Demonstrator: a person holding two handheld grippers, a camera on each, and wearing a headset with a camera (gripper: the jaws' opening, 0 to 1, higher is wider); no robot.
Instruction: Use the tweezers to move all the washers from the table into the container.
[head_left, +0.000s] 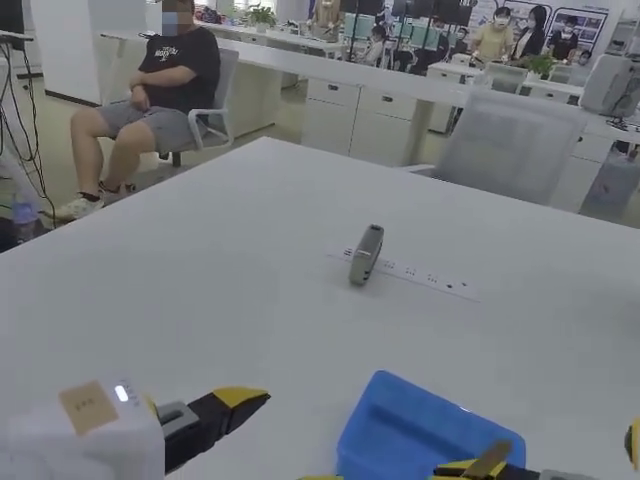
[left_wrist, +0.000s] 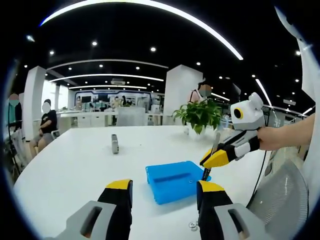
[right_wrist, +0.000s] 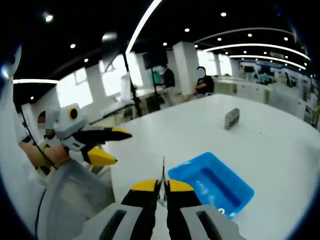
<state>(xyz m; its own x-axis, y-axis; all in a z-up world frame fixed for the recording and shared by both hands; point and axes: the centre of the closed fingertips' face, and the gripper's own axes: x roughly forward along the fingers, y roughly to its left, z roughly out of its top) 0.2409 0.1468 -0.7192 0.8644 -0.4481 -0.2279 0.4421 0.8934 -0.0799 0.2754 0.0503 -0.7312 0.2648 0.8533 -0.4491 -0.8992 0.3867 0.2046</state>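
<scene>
Container on table, contents unclear, right gripper clamped on tweezers, left gripper jaws apart.

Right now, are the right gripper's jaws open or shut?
Shut on the tweezers: the right gripper has its yellow-tipped jaws pressed together around them.

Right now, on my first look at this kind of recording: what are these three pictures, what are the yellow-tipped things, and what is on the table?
No robot here: a person holds a two-jaw tool in each hand. The head view comes from a headset camera; each round view comes from a camera riding on one tool. The left gripper has its jaws apart and holds nothing. The right gripper has its jaws closed on thin tweezers. On the white table lie a blue container, a small grey box and a small washer near the left jaws.
</scene>
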